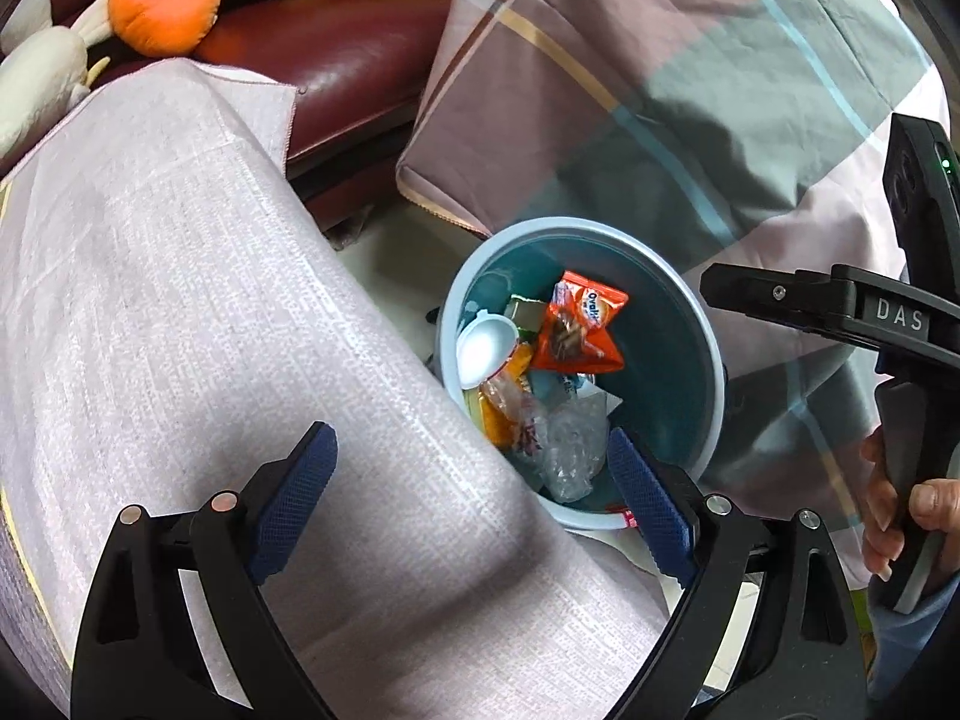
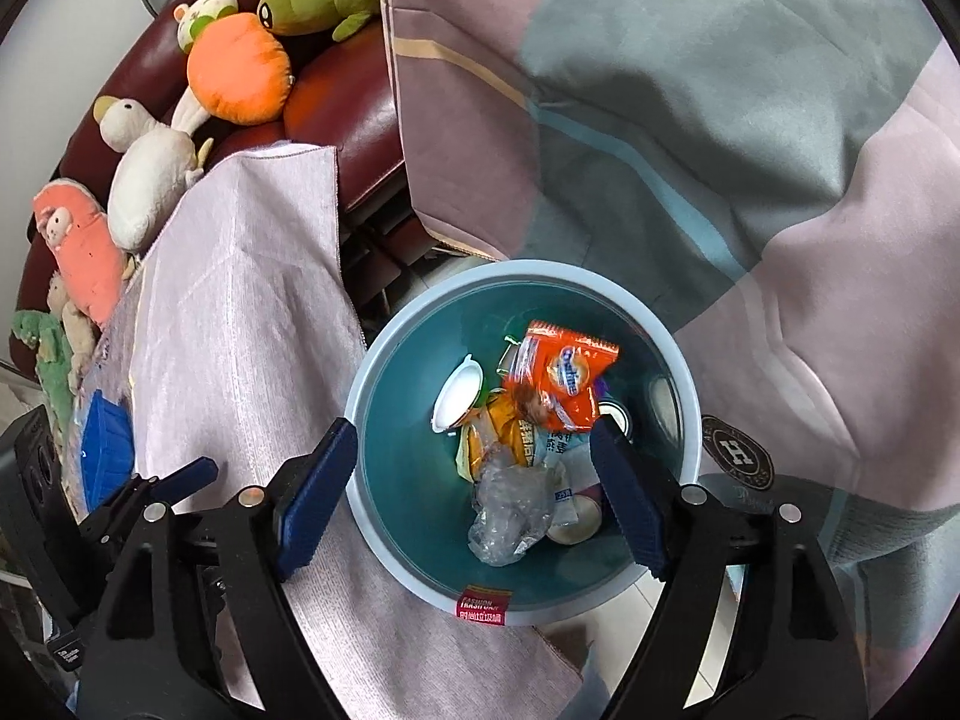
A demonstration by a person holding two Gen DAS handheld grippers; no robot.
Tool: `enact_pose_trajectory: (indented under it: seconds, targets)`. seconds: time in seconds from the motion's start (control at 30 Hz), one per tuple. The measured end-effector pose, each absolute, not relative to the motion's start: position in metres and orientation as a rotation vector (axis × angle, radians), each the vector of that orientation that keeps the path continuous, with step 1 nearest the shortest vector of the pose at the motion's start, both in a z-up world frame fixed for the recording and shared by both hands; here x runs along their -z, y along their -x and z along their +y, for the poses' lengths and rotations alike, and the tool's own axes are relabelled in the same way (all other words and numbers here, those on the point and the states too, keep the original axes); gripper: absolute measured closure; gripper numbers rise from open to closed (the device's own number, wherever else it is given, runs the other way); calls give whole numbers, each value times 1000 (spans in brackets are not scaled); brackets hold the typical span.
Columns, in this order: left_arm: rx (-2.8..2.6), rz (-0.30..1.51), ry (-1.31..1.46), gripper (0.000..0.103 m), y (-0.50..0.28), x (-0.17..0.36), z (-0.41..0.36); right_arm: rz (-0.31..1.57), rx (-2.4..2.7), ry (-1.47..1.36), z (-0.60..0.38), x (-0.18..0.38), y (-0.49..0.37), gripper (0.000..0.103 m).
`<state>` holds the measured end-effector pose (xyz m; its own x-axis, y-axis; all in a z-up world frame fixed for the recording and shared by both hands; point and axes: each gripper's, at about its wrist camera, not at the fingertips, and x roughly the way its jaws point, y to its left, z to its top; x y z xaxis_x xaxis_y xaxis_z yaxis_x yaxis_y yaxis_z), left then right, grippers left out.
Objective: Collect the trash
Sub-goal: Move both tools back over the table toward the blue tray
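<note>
A round trash bin [image 2: 516,267] with a pale blue rim and teal inside stands on the floor, and its rim [image 1: 570,222] also shows in the left wrist view. An orange snack wrapper [image 2: 564,378] lies tilted over the other trash inside, touching neither gripper; the left wrist view has the wrapper [image 1: 579,324] too. Below it are a white lid [image 2: 459,393] and crumpled clear plastic [image 2: 510,510]. My right gripper [image 2: 471,450] is open above the bin's mouth with nothing between its pads. My left gripper [image 1: 474,480] is open and empty over the cloth edge beside the bin.
A pale pink cloth [image 1: 180,300] covers the surface left of the bin. A plaid sheet [image 1: 660,90] hangs behind and to the right. A dark red sofa [image 1: 336,42] holds plush toys, among them an orange one [image 2: 237,75]. A hand [image 1: 900,510] grips the right gripper's handle.
</note>
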<state>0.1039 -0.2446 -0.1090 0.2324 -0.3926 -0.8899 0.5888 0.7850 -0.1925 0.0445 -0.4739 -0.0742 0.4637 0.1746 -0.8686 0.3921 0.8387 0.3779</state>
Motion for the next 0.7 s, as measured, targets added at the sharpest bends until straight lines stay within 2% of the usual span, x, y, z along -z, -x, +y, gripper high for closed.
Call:
enact_pose_trajectory:
  seconds: [0.7]
  targets:
    - [627, 1067, -66, 11, -91, 68, -161, 1096, 94, -456, -397, 19, -47, 22]
